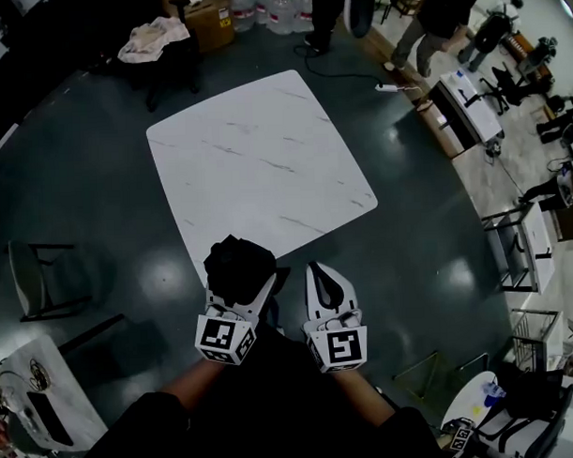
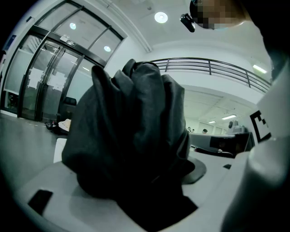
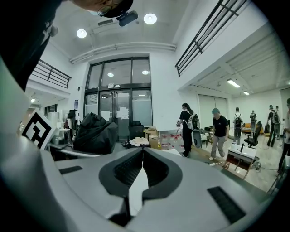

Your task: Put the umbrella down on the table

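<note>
Far on the left, a dark chair [image 1: 44,274] stands on the shiny dark floor [image 1: 97,183], well apart from the table. In the middle is the white table [image 1: 256,159] with thin grey lines on its top, and its top is bare. Near the table's close edge is the left gripper [image 1: 242,289]. Its claw is pinching the umbrella [image 1: 236,267], which is black, folded up and bunched like a soft bundle. The umbrella sticks out past the claw tips and shows over the close edge of the table in the head view. I cannot tell if it touches the table. In the left gripper view the black cloth [image 2: 131,136] fills most of the picture and sits right between the two jaws. Just beside it, to the right, is the right gripper [image 1: 328,283]. Its claw is pressed together and there is nothing in it. Its tips also point at the table's close edge. In the right gripper view the umbrella shows off to the left, next to the left gripper's marker cube [image 3: 37,129]. Further right in that view, two people [image 3: 188,129] stand far away near a white desk [image 3: 240,156].
</note>
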